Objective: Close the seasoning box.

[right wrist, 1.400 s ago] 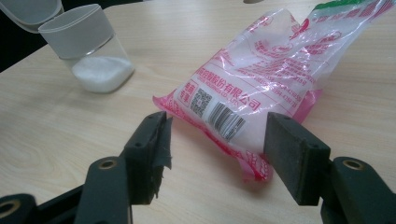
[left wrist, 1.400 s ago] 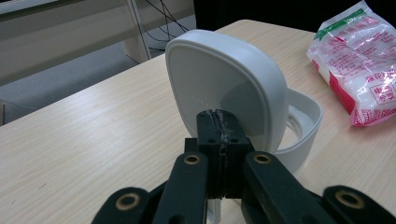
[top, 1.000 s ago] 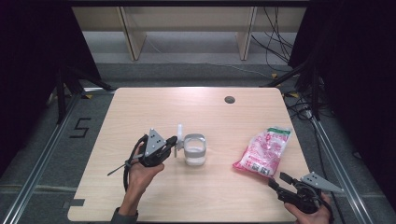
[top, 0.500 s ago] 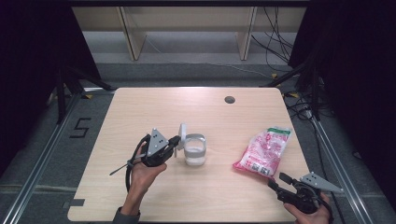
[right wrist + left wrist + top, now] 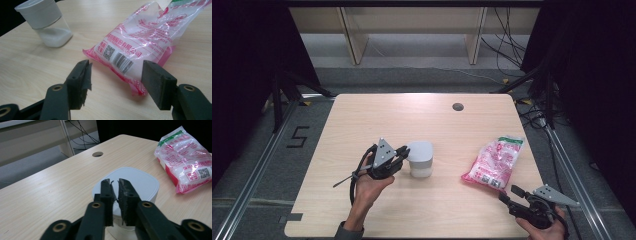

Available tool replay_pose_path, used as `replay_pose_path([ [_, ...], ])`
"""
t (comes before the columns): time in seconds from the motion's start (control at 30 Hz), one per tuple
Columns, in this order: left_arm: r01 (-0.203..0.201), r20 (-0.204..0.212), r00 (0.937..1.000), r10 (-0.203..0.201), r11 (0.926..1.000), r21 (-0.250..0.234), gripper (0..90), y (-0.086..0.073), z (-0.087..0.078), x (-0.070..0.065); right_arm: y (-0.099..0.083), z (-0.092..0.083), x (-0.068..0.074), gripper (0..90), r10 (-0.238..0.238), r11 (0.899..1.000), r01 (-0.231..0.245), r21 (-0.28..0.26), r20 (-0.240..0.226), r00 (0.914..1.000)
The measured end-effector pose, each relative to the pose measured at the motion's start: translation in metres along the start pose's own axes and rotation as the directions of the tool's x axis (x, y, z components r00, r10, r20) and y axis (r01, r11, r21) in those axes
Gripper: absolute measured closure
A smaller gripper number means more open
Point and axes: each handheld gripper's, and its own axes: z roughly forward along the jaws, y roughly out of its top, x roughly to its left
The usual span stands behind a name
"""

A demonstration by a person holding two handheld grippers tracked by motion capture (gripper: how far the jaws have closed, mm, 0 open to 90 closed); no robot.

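The white-lidded jar (image 5: 420,158) stands upright near the middle of the wooden table (image 5: 362,120), a layer of white powder in its clear lower half, and its lid (image 5: 130,182) now sits flat on top. In the earlier high views that lid stands tipped up at the jar's left edge; here it is down and covers the mouth, so we judge the closing step as good as done.

Our left gripper (image 5: 398,156) rests just at the jar's left side, over the lid's near edge. Its jaws have just been opening: they stand a narrow slit apart, and in the left gripper view nothing lies between the pads, so we are letting go of the lid rather than holding it.

To the right, well apart from the jar, lies the pink and white plastic bag (image 5: 495,162). Our right gripper (image 5: 511,194) hovers near its closest corner with jaws wide apart and empty, the bag beyond them and untouched. Neither the bag nor that hand looks different from the earlier frames.
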Motion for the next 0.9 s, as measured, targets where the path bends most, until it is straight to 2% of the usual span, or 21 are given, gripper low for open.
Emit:
replay_pose_path([
  [0.1, 0.014, 0.022, 0.9997, -0.014, 0.9998, -0.011, 68.4, -0.002, -0.002, 0.001, 0.000, 0.000, 0.000, 40.6, -0.001, 1.000, 0.001, 0.000, 0.000, 1.0000],
  [0.13, 0.032, 0.035, 0.9989, -0.031, 0.9994, -0.015, 65.9, -0.003, -0.005, 0.001, 0.000, 0.000, 0.000, 40.6, -0.001, 1.000, 0.001, 0.000, 0.001, 1.0000],
  [0.2, 0.042, 0.049, 0.9979, -0.041, 0.9991, -0.011, 56.9, -0.005, -0.007, 0.001, 0.000, 0.001, -0.001, 40.6, -0.019, 1.000, 0.019, -0.007, 0.006, 0.9998],
  [0.23, 0.059, 0.057, 0.9966, -0.059, 0.9982, -0.005, 52.6, -0.006, -0.007, 0.001, -0.001, 0.001, -0.001, 40.6, -0.031, 1.000, 0.031, -0.001, 0.021, 0.9993],
  [0.3, 0.072, 0.054, 0.9959, -0.072, 0.9974, 0.002, 44.6, -0.007, -0.009, 0.001, 0.000, 0.001, -0.002, 40.5, -0.031, 1.000, 0.031, -0.001, 0.002, 0.9995],
  [0.33, 0.067, 0.051, 0.9964, -0.067, 0.9977, 0.003, 42.0, -0.008, -0.009, 0.002, -0.001, 0.001, -0.002, 40.5, -0.043, 0.999, 0.043, 0.003, 0.021, 0.9989],
  [0.37, 0.067, 0.051, 0.9964, -0.067, 0.9977, 0.003, 40.0, -0.008, -0.009, 0.002, -0.001, 0.002, 0.001, 40.4, -0.007, 1.000, 0.007, 0.001, 0.004, 1.0000],
  [0.4, 0.058, 0.051, 0.9970, -0.059, 0.9982, 0.013, 38.2, -0.011, -0.010, 0.001, -0.001, -0.001, 0.004, 40.4, 0.016, 0.999, -0.016, 0.034, 0.005, 0.9999],
  [0.43, 0.066, 0.052, 0.9964, -0.066, 0.9977, 0.014, 36.8, -0.012, -0.011, 0.000, -0.001, 0.001, 0.000, 40.3, -0.044, 0.999, 0.044, 0.021, 0.020, 0.9988],
  [0.47, 0.064, 0.058, 0.9962, -0.065, 0.9978, 0.019, 35.3, -0.014, -0.011, 0.000, -0.001, 0.002, 0.000, 40.1, -0.067, 0.998, 0.067, 0.017, 0.016, 0.9976],
  [0.5, 0.064, 0.058, 0.9962, -0.065, 0.9978, 0.019, 33.9, -0.014, -0.011, 0.000, -0.002, 0.003, 0.005, 40.1, -0.004, 1.000, 0.004, 0.010, -0.006, 1.0000],
  [0.53, 0.088, 0.062, 0.9941, -0.089, 0.9959, 0.021, 32.7, -0.016, -0.011, -0.002, -0.001, 0.003, 0.003, 40.0, -0.035, 0.999, 0.035, 0.013, -0.006, 0.9994],
  [0.57, 0.087, 0.066, 0.9939, -0.088, 0.9960, 0.022, 31.5, -0.017, -0.012, -0.002, -0.001, 0.003, 0.005, 39.9, -0.021, 1.000, 0.021, 0.024, 0.000, 0.9998],
  [0.6, 0.088, 0.066, 0.9938, -0.090, 0.9959, 0.020, 30.9, -0.019, -0.013, -0.003, -0.001, 0.004, 0.002, 39.8, -0.070, 0.998, 0.070, 0.008, 0.007, 0.9975],
  [0.83, 0.093, 0.061, 0.9937, -0.094, 0.9955, 0.019, 29.1, -0.030, -0.018, -0.009, -0.001, 0.004, 0.002, 39.5, -0.075, 0.997, 0.075, 0.010, -0.002, 0.9972],
  [0.9, 0.084, 0.066, 0.9942, -0.085, 0.9963, 0.020, 28.4, -0.032, -0.019, -0.010, -0.002, 0.005, 0.007, 39.4, -0.020, 0.999, 0.021, 0.024, -0.017, 0.9997],
])
